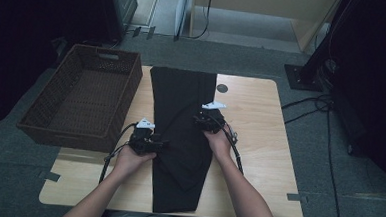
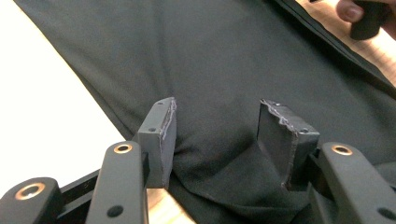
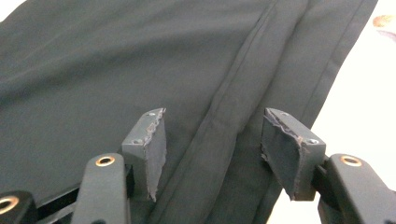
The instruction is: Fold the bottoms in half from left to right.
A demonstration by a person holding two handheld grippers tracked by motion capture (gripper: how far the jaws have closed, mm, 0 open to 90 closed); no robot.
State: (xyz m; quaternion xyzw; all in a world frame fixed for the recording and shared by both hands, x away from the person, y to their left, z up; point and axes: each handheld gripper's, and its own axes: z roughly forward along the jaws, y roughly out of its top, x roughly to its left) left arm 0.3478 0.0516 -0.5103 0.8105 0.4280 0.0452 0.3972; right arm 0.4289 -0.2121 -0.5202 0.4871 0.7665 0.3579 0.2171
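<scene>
A black garment (image 1: 180,113), folded long like trousers, lies down the middle of the wooden table (image 1: 262,142). My left gripper (image 1: 162,143) rests at the cloth's left edge. Its jaws stand open in the left gripper view (image 2: 217,135), with a low wrinkle of the black cloth (image 2: 219,70) between them and no pad pressing on it. My right gripper (image 1: 199,120) hovers over the garment's right side. In the right gripper view it is open (image 3: 212,144), straddling a long seam in the cloth (image 3: 233,107).
A dark wicker basket (image 1: 81,100) sits on the table's left side, hanging over the edge. A small round black mark (image 1: 222,88) lies at the far edge. Cables and a black stand foot (image 1: 303,76) are on the floor to the right.
</scene>
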